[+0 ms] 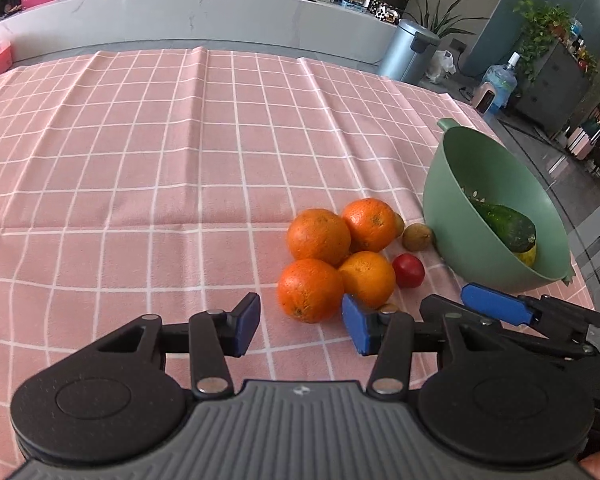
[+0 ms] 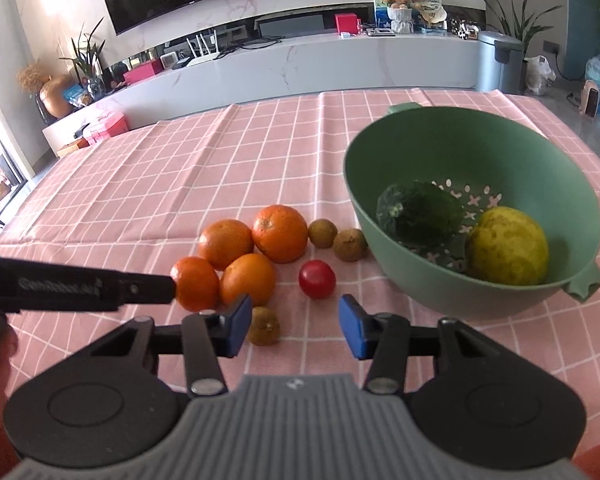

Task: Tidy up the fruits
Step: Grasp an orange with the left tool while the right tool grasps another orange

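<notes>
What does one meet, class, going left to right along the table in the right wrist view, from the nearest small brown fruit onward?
Small brown fruit → red tomato → green colander → dark green fruit → yellow fruit.

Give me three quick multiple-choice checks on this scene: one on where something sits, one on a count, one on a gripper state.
1. Where is the tomato?
A. in the bowl
B. on the cloth, near the oranges
C. in the right gripper

2. How many oranges lie on the cloth?
A. two
B. four
C. six

3. What state is the right gripper in?
A. open, empty
B. shut on a tomato
C. shut on an orange

Answers:
1. B, it rests on the cloth outside the bowl.
2. B, four oranges cluster together in the left wrist view.
3. A, its jaws stand apart with only cloth between them.
</notes>
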Tool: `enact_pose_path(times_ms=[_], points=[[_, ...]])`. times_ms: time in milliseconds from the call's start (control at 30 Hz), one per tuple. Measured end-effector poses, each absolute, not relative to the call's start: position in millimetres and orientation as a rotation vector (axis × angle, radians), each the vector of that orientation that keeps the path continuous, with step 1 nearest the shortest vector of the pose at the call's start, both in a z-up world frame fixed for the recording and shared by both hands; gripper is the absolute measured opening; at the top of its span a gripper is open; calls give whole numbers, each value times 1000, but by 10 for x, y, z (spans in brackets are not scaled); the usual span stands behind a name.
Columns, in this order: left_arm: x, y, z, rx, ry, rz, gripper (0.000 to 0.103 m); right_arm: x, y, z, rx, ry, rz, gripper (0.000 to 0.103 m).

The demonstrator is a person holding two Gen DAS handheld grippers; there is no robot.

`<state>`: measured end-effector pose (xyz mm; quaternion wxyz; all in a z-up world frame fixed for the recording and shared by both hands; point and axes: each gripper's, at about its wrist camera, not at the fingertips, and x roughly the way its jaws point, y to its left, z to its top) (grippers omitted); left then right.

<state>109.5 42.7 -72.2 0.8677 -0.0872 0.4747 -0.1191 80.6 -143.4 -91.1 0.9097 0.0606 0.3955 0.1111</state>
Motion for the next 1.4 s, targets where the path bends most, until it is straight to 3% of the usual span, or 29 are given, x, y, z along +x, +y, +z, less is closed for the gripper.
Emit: enact_pose_path(times_ms=[433,567,667,1400], points=[[1251,464,-891,-281,1014,-288,56,847,-1401,-997,114,827,243,46],[1261,462,-912,-283,1010,-289,46,868,-1389,-1021,113,838,249,46],[1251,468,-916,-282,1008,-291,45,869,-1382,-1025,114,840,253,46],[1118,765,-801,-349,963,-194,45,1113,-928,-1124,-100,817,315,51]])
